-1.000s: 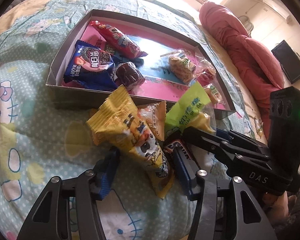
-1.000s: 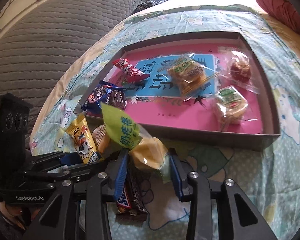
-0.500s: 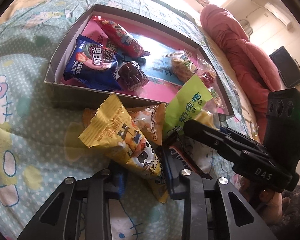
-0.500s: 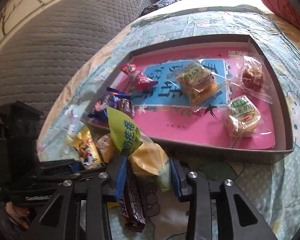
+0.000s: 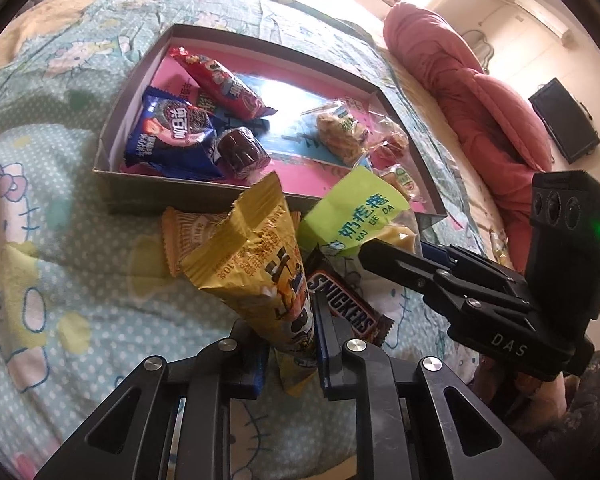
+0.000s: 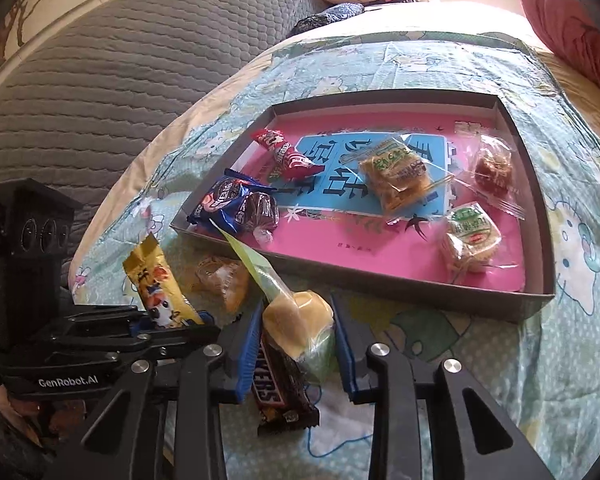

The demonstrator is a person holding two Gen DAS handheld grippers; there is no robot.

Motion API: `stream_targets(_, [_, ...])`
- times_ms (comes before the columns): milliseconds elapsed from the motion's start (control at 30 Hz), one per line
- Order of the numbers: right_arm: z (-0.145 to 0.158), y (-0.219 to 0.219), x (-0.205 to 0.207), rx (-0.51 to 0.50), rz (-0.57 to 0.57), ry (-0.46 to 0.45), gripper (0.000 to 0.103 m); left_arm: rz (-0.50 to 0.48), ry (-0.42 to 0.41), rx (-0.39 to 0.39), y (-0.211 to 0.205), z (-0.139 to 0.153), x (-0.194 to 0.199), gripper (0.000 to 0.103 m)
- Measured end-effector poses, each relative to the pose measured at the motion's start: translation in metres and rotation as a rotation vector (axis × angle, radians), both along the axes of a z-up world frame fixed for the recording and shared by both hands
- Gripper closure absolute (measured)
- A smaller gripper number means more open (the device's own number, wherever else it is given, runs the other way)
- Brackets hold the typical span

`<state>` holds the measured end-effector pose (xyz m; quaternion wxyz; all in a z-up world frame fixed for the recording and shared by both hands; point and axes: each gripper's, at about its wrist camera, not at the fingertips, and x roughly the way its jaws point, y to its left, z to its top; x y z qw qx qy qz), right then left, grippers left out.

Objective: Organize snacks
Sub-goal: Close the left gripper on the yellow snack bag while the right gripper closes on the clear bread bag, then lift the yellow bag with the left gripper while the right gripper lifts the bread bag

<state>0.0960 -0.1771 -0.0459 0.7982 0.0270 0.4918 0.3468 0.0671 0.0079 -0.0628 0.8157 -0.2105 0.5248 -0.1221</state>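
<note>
— Left gripper (image 5: pixel 290 344)? We've just clamped it onto the yellow packet (image 5: pixel 260 264), beside the box (image 5: pixel 140 200).
— And our right gripper (image 6: pixel 296 344), still narrowing, pinches the green-wrapped candy (image 6: pixel 296 320) over the Snickers bar (image 6: pixel 276 388).

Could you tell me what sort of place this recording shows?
Most likely a bedroom: the snack box sits on a cartoon-print bedsheet, with a rolled pink quilt alongside and a quilted grey headboard behind.

"SNICKERS" on the brown bar (image 5: pixel 346 312), "NAI BE DA" on the green wrapper (image 5: pixel 356 216), "DAS" and "GenRobot.AI" on the gripper bodies.
</note>
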Motion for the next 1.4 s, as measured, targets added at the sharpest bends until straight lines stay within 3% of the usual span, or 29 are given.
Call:
stream_targets(667, [0.027, -0.021, -0.002, 0.125, -0.045, -0.034, 0.069, 0.0, -0.142, 0.056, 0.009, 0.053, -0.016, 0.085])
stream_targets(1400, [0.041, -0.024, 0.005, 0.204, -0.052, -0.061, 0.069, 0.053, -0.195, 0.077, 0.022, 0.068, -0.004, 0.085])
